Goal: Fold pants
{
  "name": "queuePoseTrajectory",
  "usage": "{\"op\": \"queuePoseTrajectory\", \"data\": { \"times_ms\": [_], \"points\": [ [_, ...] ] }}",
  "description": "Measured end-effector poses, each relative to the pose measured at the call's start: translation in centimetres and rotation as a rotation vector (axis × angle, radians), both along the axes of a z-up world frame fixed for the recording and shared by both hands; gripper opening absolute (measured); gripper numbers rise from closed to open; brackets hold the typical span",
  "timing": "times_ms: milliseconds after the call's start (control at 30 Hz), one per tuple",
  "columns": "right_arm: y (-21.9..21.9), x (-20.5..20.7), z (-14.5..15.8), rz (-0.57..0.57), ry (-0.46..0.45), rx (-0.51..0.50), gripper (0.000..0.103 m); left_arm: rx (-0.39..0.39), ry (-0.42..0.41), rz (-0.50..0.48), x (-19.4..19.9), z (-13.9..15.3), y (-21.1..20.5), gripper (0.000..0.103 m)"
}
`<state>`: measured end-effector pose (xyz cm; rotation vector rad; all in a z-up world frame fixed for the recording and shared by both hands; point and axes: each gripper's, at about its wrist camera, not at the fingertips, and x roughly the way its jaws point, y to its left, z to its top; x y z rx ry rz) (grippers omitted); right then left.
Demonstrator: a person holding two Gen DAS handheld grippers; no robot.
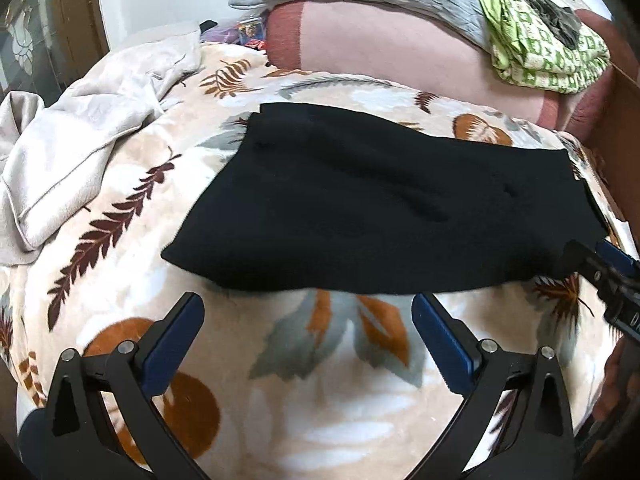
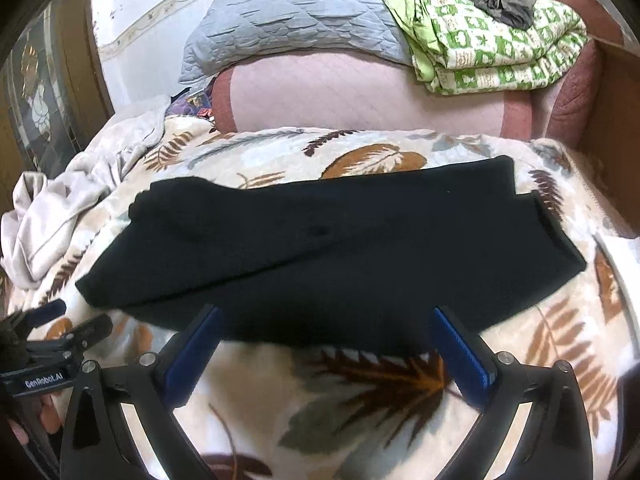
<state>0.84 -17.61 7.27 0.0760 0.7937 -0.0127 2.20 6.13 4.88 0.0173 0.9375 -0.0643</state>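
Black pants (image 1: 360, 208) lie folded flat on a leaf-print blanket (image 1: 320, 380), running left to right. In the right wrist view the pants (image 2: 328, 248) fill the middle. My left gripper (image 1: 308, 304) is open and empty, just short of the pants' near edge. My right gripper (image 2: 326, 316) is open, with its blue-padded fingertips (image 2: 208, 320) over the pants' near edge, holding nothing. The right gripper also shows at the right edge of the left wrist view (image 1: 600, 260), and the left gripper at the left edge of the right wrist view (image 2: 52, 320).
A crumpled beige cloth (image 1: 80, 136) lies at the left. A pink bolster (image 2: 360, 96) lies behind the pants, with a grey quilt (image 2: 288, 20) and a green patterned folded blanket (image 2: 492, 48) on it. A wooden edge (image 2: 612, 120) stands at the right.
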Motion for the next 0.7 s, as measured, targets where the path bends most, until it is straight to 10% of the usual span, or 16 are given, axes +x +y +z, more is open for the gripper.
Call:
{"op": "queuePoseTrajectory", "data": {
  "times_ms": [700],
  "points": [
    [-2.3,6.4,-1.1,-0.093,0.076,0.082,0.101,0.014,-0.017,-0.054,3.5,-0.1,-2.9,0.103]
  ]
}}
